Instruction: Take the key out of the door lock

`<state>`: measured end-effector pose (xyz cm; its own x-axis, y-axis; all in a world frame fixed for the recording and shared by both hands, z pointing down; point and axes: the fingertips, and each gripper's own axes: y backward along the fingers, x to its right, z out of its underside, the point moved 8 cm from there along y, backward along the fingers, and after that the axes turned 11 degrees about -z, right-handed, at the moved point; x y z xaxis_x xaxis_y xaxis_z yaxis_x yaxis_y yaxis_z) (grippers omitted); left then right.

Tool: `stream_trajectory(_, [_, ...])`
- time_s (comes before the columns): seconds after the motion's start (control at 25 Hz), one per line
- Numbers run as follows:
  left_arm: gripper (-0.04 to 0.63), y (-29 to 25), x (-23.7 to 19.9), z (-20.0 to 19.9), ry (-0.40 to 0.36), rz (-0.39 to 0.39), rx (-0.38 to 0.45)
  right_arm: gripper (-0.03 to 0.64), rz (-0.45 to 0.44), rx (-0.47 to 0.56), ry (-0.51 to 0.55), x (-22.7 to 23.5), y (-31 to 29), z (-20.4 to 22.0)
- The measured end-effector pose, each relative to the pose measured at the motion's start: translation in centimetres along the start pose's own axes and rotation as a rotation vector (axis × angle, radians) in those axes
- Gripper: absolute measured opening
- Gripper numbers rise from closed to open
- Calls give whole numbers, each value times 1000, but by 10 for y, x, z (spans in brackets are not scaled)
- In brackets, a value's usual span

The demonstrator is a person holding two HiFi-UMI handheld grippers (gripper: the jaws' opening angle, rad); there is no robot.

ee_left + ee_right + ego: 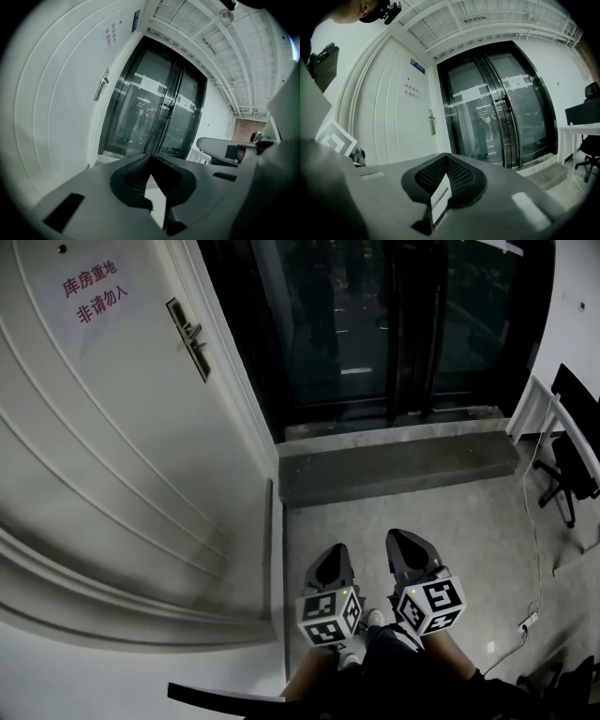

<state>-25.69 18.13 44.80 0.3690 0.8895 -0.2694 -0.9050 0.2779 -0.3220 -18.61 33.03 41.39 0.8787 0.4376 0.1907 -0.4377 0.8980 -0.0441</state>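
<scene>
The white door fills the left of the head view, and its metal handle and lock plate sit far up it. That plate also shows small in the left gripper view and in the right gripper view. At this size I cannot make out a key in it. My left gripper and right gripper hang side by side low in the middle, far from the lock. Both point forward and are shut with nothing between the jaws.
A paper sign with red print is stuck on the door. Dark glass double doors stand ahead behind a grey stone step. At the right are a white desk and an office chair. A cable and power strip lie on the floor.
</scene>
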Motion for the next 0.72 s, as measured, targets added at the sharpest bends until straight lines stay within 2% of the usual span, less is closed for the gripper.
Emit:
stream_trajectory(0.4, [0, -87, 28, -35, 16, -39, 14, 0, -57, -13, 13, 79, -60, -31])
stream_trajectory(0.72, [0, -136, 47, -47, 19, -62, 27, 0, -41, -6, 2, 136, -79, -40])
